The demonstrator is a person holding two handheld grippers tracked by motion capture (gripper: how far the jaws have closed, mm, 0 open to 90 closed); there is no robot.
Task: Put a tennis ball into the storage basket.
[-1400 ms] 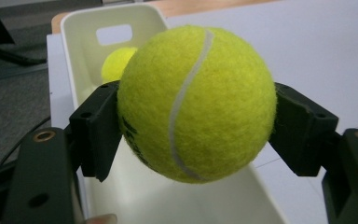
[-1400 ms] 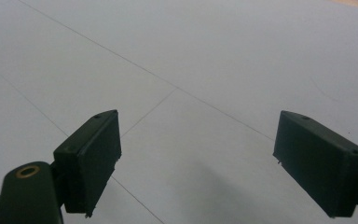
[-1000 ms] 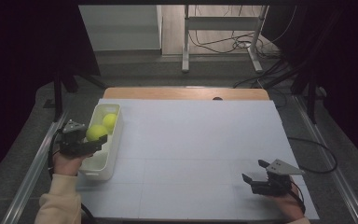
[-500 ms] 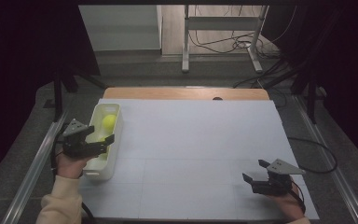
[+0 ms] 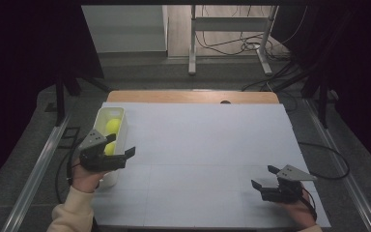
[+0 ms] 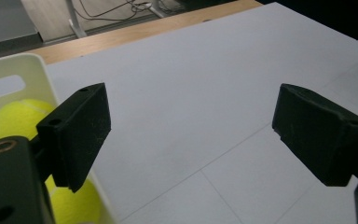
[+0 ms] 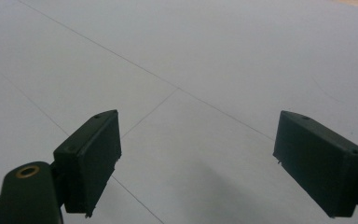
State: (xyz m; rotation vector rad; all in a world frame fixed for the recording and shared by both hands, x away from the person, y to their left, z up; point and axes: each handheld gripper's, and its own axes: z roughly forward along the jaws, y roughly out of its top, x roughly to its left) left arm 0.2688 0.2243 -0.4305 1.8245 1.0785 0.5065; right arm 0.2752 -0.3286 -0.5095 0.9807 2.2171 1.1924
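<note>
Worktop (image 5: 198,145): white grid-lined sheet over a wooden top, dark surroundings, cables on the floor beyond. White bin (image 5: 117,114) at the left edge holds two tennis balls (image 5: 112,126). Left hand-held gripper (image 5: 123,146), jaws just opened and empty, beside the bin. Right hand-held gripper (image 5: 262,177), released, near the front right corner.

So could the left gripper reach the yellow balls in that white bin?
Probably yes: the left gripper hovers open right beside the open-topped bin, and nothing covers the balls.
</note>
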